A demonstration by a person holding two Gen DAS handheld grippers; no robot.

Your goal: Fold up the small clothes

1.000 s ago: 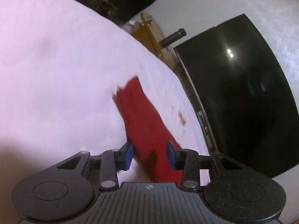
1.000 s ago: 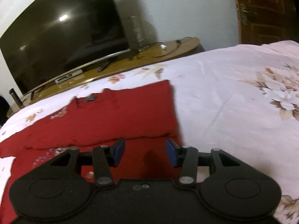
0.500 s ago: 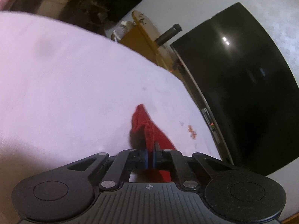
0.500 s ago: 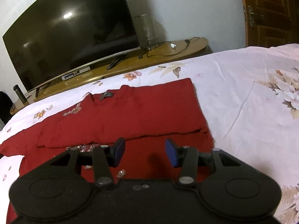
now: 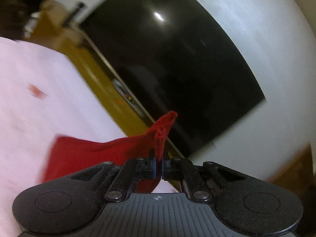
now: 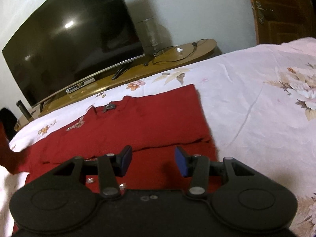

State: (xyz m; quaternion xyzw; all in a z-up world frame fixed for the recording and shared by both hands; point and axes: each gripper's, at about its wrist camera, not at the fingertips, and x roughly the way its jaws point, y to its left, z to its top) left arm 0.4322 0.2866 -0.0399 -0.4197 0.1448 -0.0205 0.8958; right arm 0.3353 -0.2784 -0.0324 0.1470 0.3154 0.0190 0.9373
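Note:
A small red garment (image 6: 138, 122) lies on the floral bedsheet (image 6: 256, 102), its far half folded over the near half. My right gripper (image 6: 153, 161) is open and empty, hovering just above the garment's near part. My left gripper (image 5: 158, 166) is shut on the end of the garment's red sleeve (image 5: 158, 136) and holds it lifted off the sheet; the sleeve trails down to the left onto the bed (image 5: 39, 108). In the right wrist view the raised sleeve (image 6: 11, 158) shows at the far left edge.
A large dark television (image 6: 69, 45) stands on a low wooden cabinet (image 6: 177, 53) just beyond the bed's far edge, with a glass cylinder (image 6: 150, 33) and cables beside it. A wooden door (image 6: 286, 9) is at the far right.
My left gripper closed on the sleeve end, then lifted and swung it towards the television. My right gripper stayed open and drew back a little over the garment.

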